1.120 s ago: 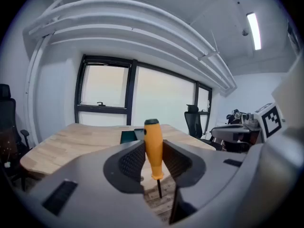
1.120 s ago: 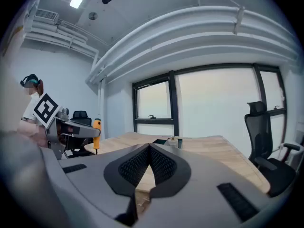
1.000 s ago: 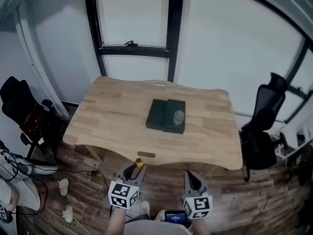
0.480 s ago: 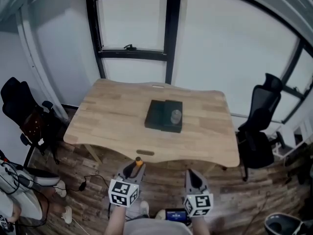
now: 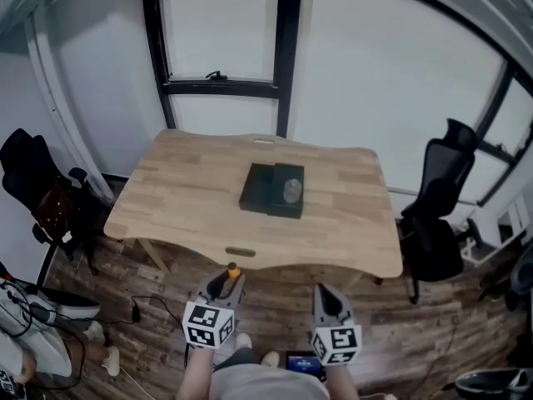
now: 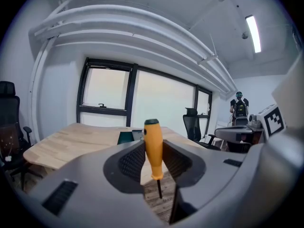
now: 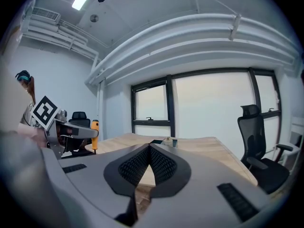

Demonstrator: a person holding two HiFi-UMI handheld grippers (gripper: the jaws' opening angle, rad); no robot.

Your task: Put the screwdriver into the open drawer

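Head view: left tool (image 5: 226, 287) clamped on screwdriver (image 5: 234, 270), axis upright, handle up. Drawer (image 5: 272, 190) at 1 o'clock from it, mid-counter (image 5: 183, 211), well apart; looks open, hard to confirm. Chair (image 5: 437, 198) at 3, off the path.
Left gripper view: pads (image 6: 132, 161) on handle.
Right gripper view: right tool (image 7: 149, 152) together, empty.

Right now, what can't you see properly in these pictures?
- The dark box on the table, head view: too small to tell if its drawer is open.
- The pale round thing on the box: too small to name.
- The screwdriver, head view: only its orange top shows; the left hand-held gripper hides the rest.
- The box, left gripper view: partly hidden by the screwdriver.
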